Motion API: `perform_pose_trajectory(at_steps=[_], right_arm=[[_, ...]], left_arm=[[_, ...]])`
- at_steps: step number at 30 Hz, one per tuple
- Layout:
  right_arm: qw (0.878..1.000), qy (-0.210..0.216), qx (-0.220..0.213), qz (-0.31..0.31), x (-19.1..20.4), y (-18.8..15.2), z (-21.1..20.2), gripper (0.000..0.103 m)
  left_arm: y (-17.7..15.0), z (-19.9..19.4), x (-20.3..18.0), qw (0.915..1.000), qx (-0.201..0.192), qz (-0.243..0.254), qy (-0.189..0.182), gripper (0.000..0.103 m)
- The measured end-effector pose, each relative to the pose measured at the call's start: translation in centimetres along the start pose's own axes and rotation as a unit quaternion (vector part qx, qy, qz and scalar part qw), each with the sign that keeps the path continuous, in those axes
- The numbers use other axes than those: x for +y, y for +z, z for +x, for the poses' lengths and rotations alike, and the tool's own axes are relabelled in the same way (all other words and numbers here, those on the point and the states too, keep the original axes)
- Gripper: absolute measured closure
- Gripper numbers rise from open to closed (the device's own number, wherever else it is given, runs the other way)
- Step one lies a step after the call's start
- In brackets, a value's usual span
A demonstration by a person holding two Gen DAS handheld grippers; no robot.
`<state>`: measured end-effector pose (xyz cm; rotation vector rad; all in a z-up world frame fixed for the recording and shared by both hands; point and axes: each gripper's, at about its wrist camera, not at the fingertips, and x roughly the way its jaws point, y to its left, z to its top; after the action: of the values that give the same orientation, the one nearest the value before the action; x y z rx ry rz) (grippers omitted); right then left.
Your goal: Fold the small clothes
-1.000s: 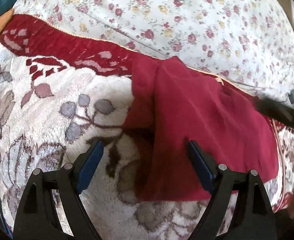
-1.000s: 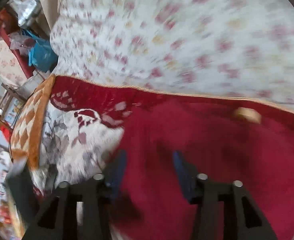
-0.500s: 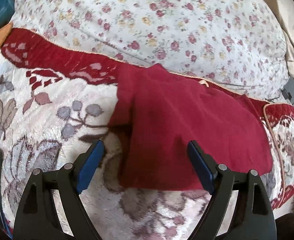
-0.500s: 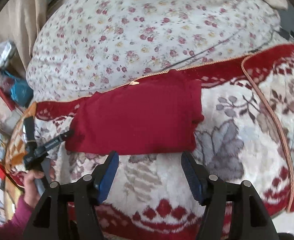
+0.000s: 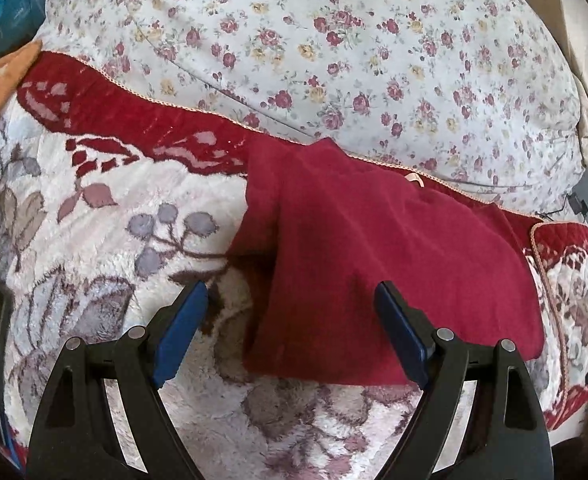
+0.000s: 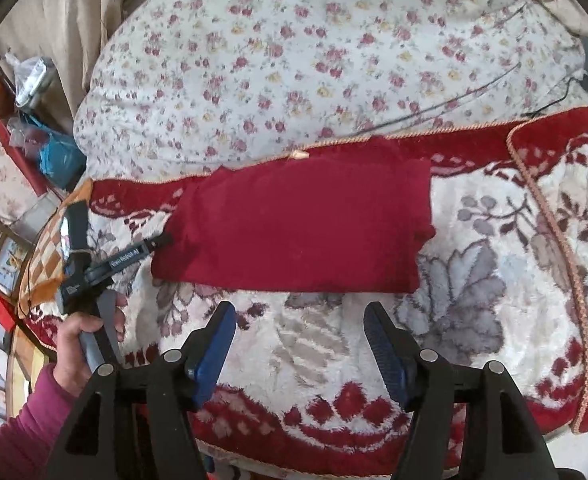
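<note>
A dark red garment (image 6: 301, 224) lies folded into a rough rectangle on a plush flowered blanket (image 6: 313, 344). In the left wrist view the garment (image 5: 373, 264) fills the centre right, its left edge lifted in a loose fold. My left gripper (image 5: 292, 324) is open and empty, its jaws either side of the garment's near left corner. It also shows in the right wrist view (image 6: 150, 244) at the garment's left edge, held by a hand. My right gripper (image 6: 299, 344) is open and empty, just in front of the garment's near edge.
A white quilt with small roses (image 6: 313, 60) bulges behind the blanket. The blanket's red border (image 5: 114, 108) runs along it. Bags and clutter (image 6: 34, 120) sit at the far left. A cable (image 6: 553, 100) lies at the right.
My right gripper pulled back off the garment and now sits clear of its near edge. The left gripper has drawn back a little; the garment lies flatter.
</note>
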<state>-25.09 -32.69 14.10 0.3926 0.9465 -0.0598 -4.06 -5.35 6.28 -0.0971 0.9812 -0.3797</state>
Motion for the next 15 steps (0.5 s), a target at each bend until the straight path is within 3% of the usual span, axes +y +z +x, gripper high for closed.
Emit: perform_pose_trajectory(at_steps=[15], right_arm=[[0.999, 0.015, 0.032, 0.005, 1.0, 3.5, 5.7, 0.039]], left_arm=[[-0.3, 1.7, 0.8, 0.9997, 0.022, 0.008, 0.002, 0.017]])
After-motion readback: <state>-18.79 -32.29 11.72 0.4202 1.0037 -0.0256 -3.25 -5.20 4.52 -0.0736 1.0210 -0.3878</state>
